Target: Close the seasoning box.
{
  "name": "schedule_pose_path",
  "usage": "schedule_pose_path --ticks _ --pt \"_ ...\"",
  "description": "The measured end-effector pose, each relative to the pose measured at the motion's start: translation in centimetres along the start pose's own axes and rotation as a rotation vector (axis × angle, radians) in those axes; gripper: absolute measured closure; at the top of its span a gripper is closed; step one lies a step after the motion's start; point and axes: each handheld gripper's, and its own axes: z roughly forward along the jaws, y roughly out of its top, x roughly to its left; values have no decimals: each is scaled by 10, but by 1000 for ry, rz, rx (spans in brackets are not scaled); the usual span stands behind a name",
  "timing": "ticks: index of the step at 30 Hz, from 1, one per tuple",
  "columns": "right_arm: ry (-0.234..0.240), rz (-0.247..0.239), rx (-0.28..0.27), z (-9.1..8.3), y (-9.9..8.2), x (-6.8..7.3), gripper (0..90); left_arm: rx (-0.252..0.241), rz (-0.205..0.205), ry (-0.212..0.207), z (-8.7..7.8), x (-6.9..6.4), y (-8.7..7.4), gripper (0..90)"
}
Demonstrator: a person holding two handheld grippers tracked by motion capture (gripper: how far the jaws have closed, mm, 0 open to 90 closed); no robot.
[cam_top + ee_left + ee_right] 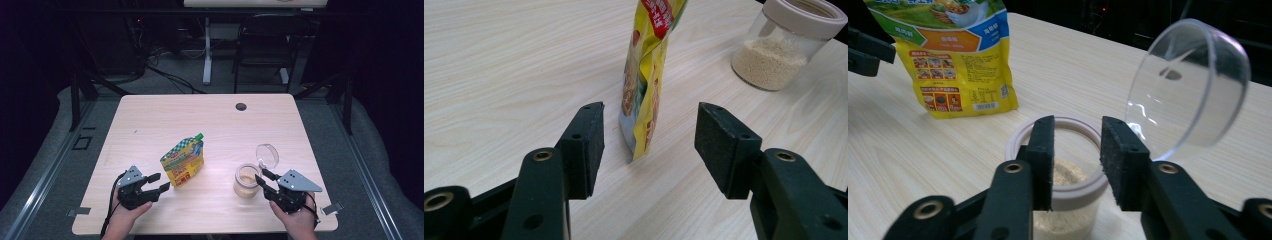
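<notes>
Standing at table centre, the pouch (183,163) is soft, light and crinkly: grip its flat sides low, edge-on. Left gripper (156,183) waits apart at its 8 o'clock. Right gripper (1077,155), jaws apart and empty, hovers over the open jar (246,180), rigid, fragile, at the pouch's 4 o'clock.

The left gripper (156,183) and the right gripper (263,180) are black. Each has two thick arms with flat, blocky fingers (589,145) at the tips. Small brass rings and little holes sit along the arms. A grey three-cornered plate with tiny screws sits on top. A black cable hangs from each one.
</notes>
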Motion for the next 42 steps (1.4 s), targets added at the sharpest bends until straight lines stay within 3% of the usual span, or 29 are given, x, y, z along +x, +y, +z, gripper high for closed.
schedule_pose_path --ticks 4,12,25,33,42 --pt "-8 29 4 -4 -1 -6 752 1 6 4 -1 1 1 458" --pt "-61 42 27 -7 -5 -13 898 -21 -7 2 -2 2 1 459" --pt "-75 89 65 -8 -11 -24 900 -14 -3 1 -2 2 1 463" --pt "-122 149 60 -9 -15 -38 900 -16 -6 3 -2 2 1 464" --pt "-169 167 56 -3 -16 -47 900 -8 9 7 -4 -3 -2 464"
